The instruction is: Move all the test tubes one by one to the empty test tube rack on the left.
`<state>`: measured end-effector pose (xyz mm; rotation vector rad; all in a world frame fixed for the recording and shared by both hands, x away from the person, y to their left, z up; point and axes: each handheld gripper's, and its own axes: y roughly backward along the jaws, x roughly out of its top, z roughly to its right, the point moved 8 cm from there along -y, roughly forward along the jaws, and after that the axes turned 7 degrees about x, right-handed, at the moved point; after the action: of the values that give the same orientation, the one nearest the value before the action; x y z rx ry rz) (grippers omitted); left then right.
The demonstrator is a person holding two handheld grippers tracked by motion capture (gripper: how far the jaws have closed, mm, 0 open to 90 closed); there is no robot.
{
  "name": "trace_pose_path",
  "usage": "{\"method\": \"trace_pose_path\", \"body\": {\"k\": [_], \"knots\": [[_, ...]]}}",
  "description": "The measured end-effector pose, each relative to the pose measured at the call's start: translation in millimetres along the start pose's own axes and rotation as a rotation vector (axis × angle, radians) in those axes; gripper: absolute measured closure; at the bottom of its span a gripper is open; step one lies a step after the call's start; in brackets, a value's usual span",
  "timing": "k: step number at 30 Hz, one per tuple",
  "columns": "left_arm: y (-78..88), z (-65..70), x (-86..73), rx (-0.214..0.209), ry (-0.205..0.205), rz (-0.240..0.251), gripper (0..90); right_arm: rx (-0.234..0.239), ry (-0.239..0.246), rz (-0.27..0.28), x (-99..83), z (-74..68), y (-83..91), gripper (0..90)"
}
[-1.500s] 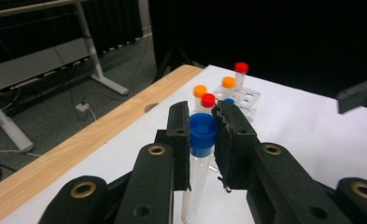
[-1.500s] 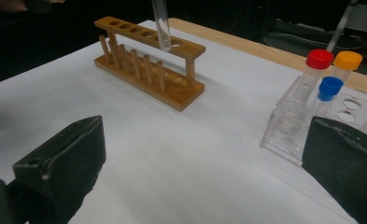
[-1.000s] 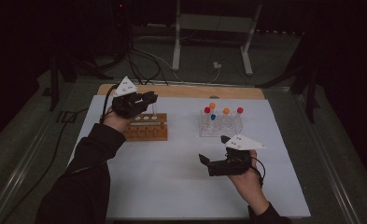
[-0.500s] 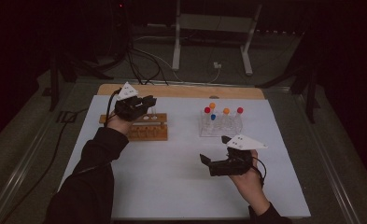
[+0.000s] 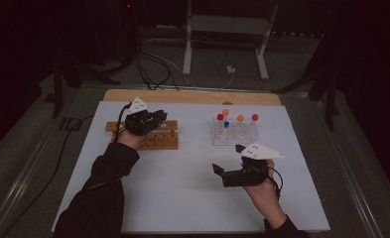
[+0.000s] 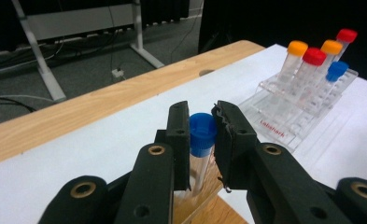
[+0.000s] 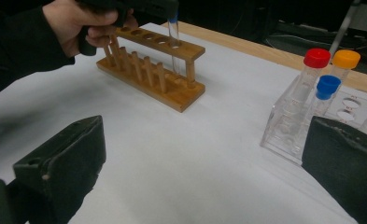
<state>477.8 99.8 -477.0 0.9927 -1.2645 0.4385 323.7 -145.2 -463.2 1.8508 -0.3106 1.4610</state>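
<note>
My left gripper [image 6: 202, 112] is shut on a clear tube with a blue cap [image 6: 202, 133], pads against the cap's sides. The tube [image 7: 174, 44] stands upright in the end hole of the wooden rack [image 7: 146, 74], with its lower part down inside the rack. In the high view that gripper [image 5: 158, 118] hovers over the wooden rack [image 5: 158, 142] at the left. My right gripper [image 5: 216, 170] rests low over the white mat, front right, pointing left. Its jaws [image 7: 204, 154] stand wide open with nothing between them.
A clear plastic rack [image 5: 233, 134] stands back right of centre, holding several tubes with red, orange and blue caps [image 6: 314, 56]. The white mat [image 5: 182, 188] lies on a wooden tabletop [image 5: 192, 96]. Cables and a metal stand lie beyond the far edge.
The left hand has sunk toward the wooden rack, carrying the blue-capped tube down with it. The right hand has stayed in place.
</note>
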Motion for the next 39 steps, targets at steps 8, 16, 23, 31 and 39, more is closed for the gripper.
{"method": "trace_pose_path", "body": {"k": [8, 16, 23, 31, 39], "knots": [[-6.2, 0.6, -11.1, 0.003, 0.008, -0.021, 77.5, -0.001, 0.002, 0.01, 1.5, 0.1, 1.3, 0.0], [-5.9, 2.2, -11.8, 0.016, -0.02, -0.033, 77.3, -0.004, 0.001, 0.028, 3.2, 0.8, 3.3, 0.0], [-6.3, 2.5, -11.2, 0.015, -0.021, -0.044, 76.9, -0.01, 0.014, 0.035, 6.5, -0.2, 5.0, 0.0], [11.6, 7.7, 0.7, -0.024, -0.021, -0.004, 57.8, -0.005, 0.012, 0.041, 12.2, 4.8, 3.9, 0.0], [42.9, 17.4, 11.2, -0.051, -0.032, 0.005, 23.9, -0.025, 0.005, 0.045, 24.7, 20.9, 0.0, 0.0]]}}
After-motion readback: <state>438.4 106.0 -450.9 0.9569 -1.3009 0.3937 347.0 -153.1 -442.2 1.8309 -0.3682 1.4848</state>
